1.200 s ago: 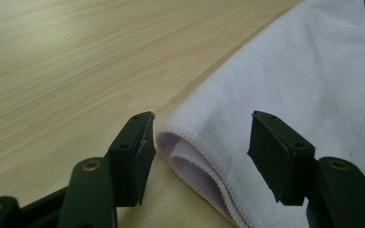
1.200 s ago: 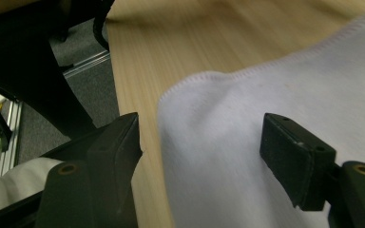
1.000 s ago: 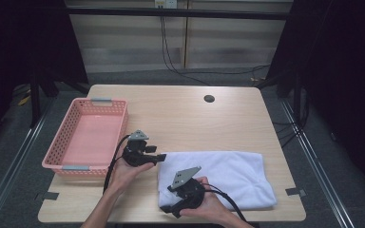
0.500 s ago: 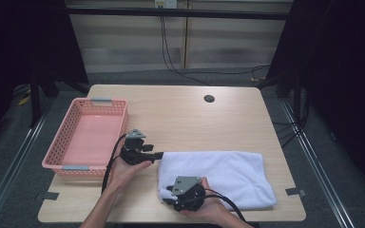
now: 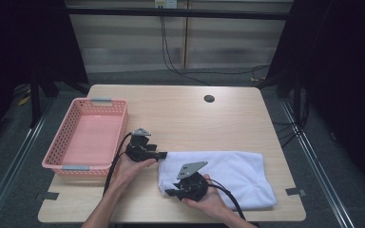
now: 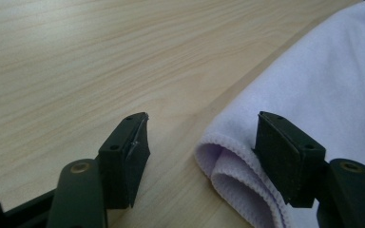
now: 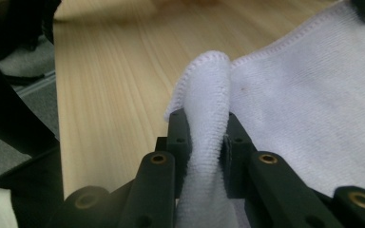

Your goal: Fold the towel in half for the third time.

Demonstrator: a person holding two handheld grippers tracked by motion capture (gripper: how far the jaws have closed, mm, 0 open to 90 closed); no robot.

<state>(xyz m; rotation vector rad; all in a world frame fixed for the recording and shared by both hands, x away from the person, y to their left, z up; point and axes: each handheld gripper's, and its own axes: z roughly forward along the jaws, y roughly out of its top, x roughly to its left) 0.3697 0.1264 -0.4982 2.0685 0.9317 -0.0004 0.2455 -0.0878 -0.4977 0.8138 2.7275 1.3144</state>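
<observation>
While right gripper jaws just closed, pinching towel; left gripper spread, wood table.

White towel; pink perforated basket; pale wood-grain table; black tools.

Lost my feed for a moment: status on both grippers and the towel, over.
Right gripper just closed, pinching the towel near corner. Left gripper open, far corner between its jaws, not clamped. Basket to the left, apart. Nothing in the way.
</observation>
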